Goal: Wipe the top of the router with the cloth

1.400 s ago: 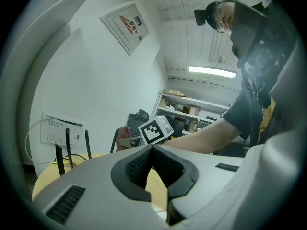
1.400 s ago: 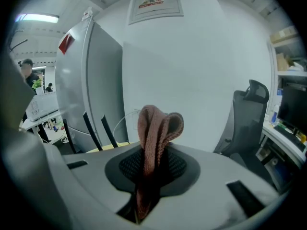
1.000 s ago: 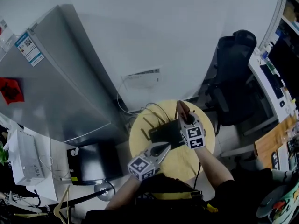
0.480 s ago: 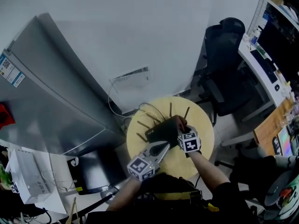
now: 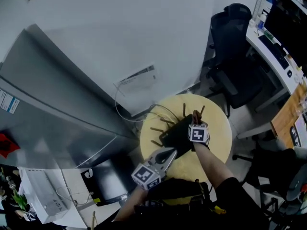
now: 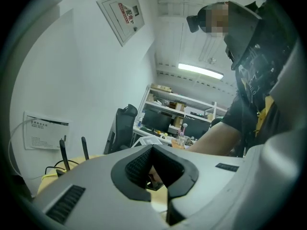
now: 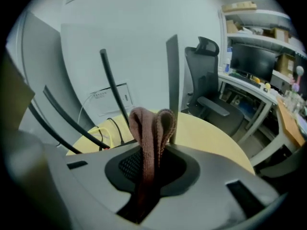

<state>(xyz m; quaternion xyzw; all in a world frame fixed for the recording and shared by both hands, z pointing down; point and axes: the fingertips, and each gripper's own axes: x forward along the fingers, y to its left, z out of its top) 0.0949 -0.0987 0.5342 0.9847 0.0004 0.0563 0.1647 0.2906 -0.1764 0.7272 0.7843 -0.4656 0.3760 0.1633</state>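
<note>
- Head view: the black router (image 5: 175, 134) lies on the round yellow surface (image 5: 218, 145). Its long axis runs diagonally from near-left to far-right, with its antennas (image 5: 183, 109) upright along the far and left edges. The right tool (image 5: 195, 117) is over its far-right end, and the left tool (image 5: 168, 154) points at its near edge.
- Left gripper view: the left tool's jaws are together, with nothing between them.
- Right gripper view: the jaws are clamped on a folded brown cloth (image 7: 151, 128), whose loop pokes forward among the antennas. To wipe well, I'd lay the cloth flat on the top and stroke along the long axis, clear of the antennas.
</note>
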